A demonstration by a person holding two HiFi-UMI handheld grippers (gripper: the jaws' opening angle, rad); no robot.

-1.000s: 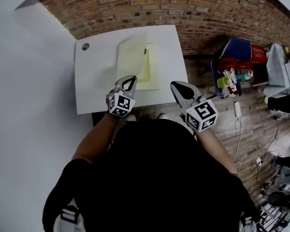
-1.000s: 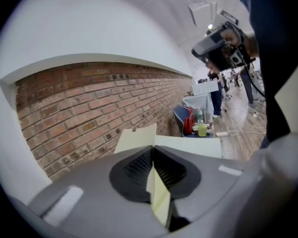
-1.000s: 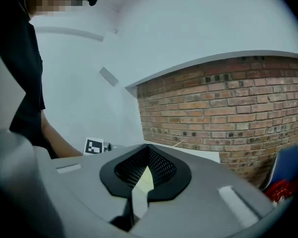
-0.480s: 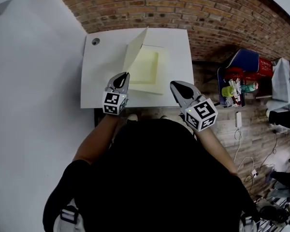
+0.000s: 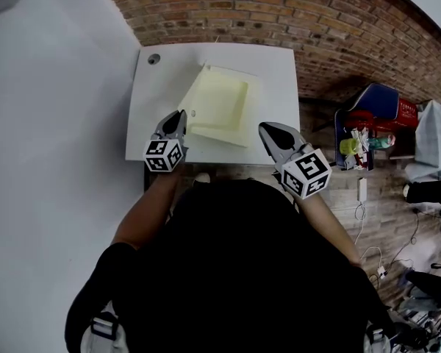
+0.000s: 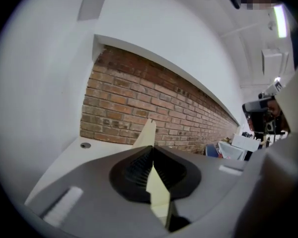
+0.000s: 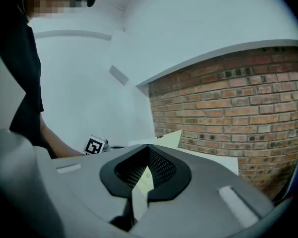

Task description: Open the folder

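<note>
Half the opening appears done: the cover (image 6: 148,134) is clamped by the left gripper (image 5: 178,116) and is held raised off the folder (image 5: 222,101) on the white table (image 5: 153,127), not yet laid flat. The folder's near corner is pinched by the right gripper (image 5: 268,129).

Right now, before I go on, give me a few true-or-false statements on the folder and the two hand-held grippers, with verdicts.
1. The left hand-held gripper is shut on a sheet of the folder. True.
2. The folder lies closed and flat on the table. False: its cover is raised on the side of the left hand-held gripper.
3. The right hand-held gripper stands wide open and empty. False: its jaws are closed with a pale yellow sheet of the folder between them.
4. The table is white and a brick wall stands behind it. True.
</note>
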